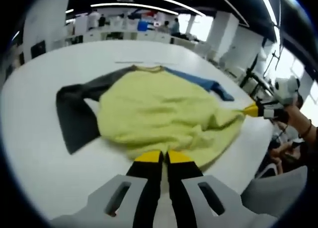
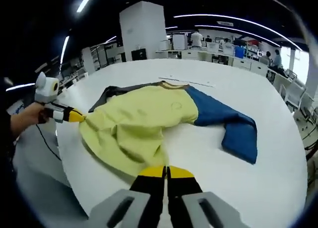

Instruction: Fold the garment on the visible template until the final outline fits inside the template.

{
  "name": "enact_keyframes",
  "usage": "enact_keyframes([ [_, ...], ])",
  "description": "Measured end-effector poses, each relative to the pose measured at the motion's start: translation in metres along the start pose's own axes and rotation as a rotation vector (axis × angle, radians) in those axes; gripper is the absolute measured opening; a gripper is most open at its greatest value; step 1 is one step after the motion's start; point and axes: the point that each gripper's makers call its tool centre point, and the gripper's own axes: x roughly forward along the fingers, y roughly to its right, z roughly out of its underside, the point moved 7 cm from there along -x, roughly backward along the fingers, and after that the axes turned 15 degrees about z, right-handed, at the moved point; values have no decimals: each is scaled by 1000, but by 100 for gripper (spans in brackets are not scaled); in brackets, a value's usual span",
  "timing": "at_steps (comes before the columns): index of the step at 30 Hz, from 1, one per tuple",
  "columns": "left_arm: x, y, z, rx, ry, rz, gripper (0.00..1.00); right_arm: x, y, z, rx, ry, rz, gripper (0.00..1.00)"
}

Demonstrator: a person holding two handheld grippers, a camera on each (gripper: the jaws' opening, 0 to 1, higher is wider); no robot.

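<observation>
On the white surface (image 1: 39,138), the garment (image 1: 159,114) is lying spread out, its yellow body bunching in wrinkles at the middle. Its grey sleeve (image 1: 74,114) is stretching away from the body on one side and its blue sleeve (image 2: 233,126) on the other, the collar pointing toward the far edge of the surface. No template outline is showing around the garment that I can tell.

The left claw (image 1: 164,156) is sitting with jaws together, pinching the garment's yellow hem. The right claw (image 2: 166,171) is likewise pressing together on the hem at another point. In each view the other claw is appearing at the garment's edge, yellow tips gripping the fabric, with a hand (image 2: 27,116) holding it.

Beyond the garment, desks (image 2: 208,51) and standing people (image 2: 197,39) are showing, well apart from it.
</observation>
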Motion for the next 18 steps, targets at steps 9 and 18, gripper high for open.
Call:
enact_keyframes([
  [9,-3,2,12,-39,-8,-8,0,-9,-7,24,-46,-55,37,0],
  [18,-7,5,15,-18,-23,-61,0,-11,-21,46,-77,-135,23,0],
])
